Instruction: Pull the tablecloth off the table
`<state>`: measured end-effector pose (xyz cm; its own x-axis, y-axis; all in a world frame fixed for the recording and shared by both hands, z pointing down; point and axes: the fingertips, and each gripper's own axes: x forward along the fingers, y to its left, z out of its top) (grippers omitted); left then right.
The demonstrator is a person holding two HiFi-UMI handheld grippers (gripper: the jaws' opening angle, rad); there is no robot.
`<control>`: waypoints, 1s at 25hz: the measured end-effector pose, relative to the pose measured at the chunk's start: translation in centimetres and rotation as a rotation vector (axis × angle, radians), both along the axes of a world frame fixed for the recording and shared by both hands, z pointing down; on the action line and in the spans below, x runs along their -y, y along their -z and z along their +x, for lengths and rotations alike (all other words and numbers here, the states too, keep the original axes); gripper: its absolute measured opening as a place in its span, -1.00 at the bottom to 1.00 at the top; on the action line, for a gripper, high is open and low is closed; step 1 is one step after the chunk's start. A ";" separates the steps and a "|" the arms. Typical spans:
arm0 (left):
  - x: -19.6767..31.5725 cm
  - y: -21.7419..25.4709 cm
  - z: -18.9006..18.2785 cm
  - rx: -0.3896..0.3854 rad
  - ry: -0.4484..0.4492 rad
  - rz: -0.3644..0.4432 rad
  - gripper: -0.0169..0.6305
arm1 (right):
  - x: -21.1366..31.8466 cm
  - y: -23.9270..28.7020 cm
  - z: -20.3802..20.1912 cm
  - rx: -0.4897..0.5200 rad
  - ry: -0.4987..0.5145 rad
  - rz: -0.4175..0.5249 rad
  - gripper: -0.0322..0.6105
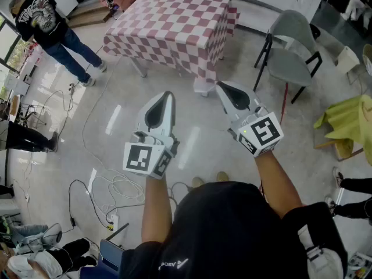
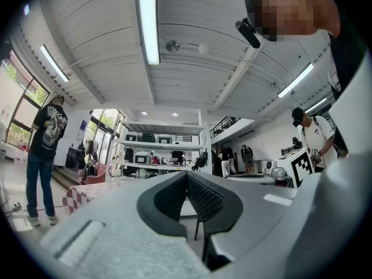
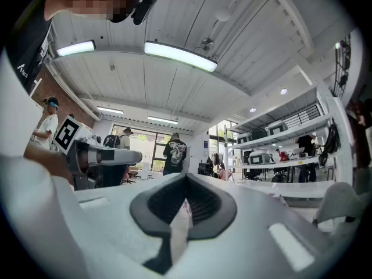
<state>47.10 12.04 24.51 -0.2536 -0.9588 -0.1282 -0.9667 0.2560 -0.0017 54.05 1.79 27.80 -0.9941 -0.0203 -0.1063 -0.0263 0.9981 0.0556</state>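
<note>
Well, nothing has been pulled yet. The tablecloth [image 1: 174, 25], a red-and-white check, lies spread over the whole table [image 1: 141, 68] and hangs down its sides, with only a leg and the foot showing under the hem.

The person stands well back from the table, on the side facing its long edge, with both tools held out level toward it. The left gripper [image 1: 168, 94] has its jaws pressed together, the dark pads meeting with nothing between them. The right gripper [image 1: 220, 86] is the same: jaws closed tight and empty. Both tips are well short of the table, with bare floor between them and the hanging cloth.

To the right of the table stands a grey chair [image 1: 288, 45], close to the cloth's corner. To the left of the table a bystander in a black shirt [image 1: 49, 28] stands on the open floor. Loose cables [image 1: 116, 188] trail over the floor on the near side of the table, by the person's feet.

I'd call this the approach, the very first step. The next move, as I judge it, calls for walking up to the table, opening both sets of jaws, and closing them on the hanging near edge before drawing back. The cables could catch a foot on the way back, and the chair might snag the far corner.
</note>
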 end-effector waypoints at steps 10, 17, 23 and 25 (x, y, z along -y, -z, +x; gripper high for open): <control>-1.6 -0.8 -2.8 -0.038 0.011 -0.003 -0.92 | -1.6 -0.2 -2.3 0.003 -0.007 -0.013 -0.90; -3.9 -2.1 -7.3 -0.047 0.021 -0.021 -0.92 | -2.9 -1.1 -5.6 -0.013 -0.054 0.024 -0.90; -4.9 -2.3 -11.4 -0.045 0.012 -0.017 -0.92 | -3.1 -1.2 -8.3 -0.019 -0.084 0.039 -0.90; -4.7 -2.4 -13.0 -0.043 0.014 -0.019 -0.92 | -2.8 -1.4 -9.8 -0.022 -0.086 0.037 -0.90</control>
